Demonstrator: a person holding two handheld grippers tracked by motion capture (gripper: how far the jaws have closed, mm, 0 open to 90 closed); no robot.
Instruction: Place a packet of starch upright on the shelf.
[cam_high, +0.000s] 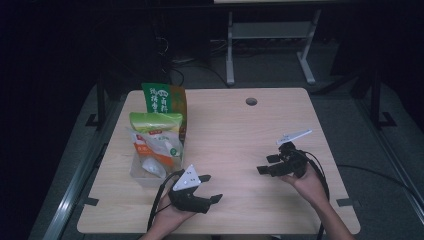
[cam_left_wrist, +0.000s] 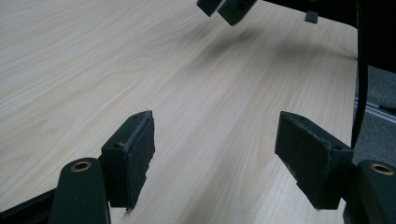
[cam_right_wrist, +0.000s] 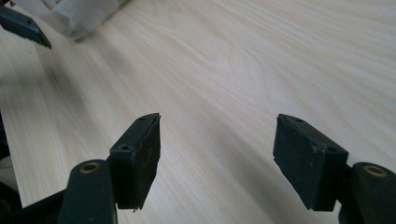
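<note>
snack bags (cam_high: 159, 127) stand in a clear bin (cam_high: 141, 176) at the bench's (cam_high: 240, 130) left. light, crinkly, slippery film, likely best pinched at a top seam. left gripper (cam_high: 207, 189) and right gripper (cam_high: 267, 165) both hover with jaws open and empty.

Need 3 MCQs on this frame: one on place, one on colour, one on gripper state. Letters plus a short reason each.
1. Where do the snack bags sit on the table?
A. far right corner
B. left side
C. centre, by the round hole

2. What colour is the rearmost bag?
A. green
B. blue
C. red

3. How do the jaws of the left gripper and the right gripper stand?
A. both clamped on a bag
B. left shut, right open
C. both apart, nothing between

Key: 1 B, the high view shows the bags in a clear container at the left side. 2 A, its face is green with white print. 3 C, each gripper view shows bare wood between the pads.
</note>
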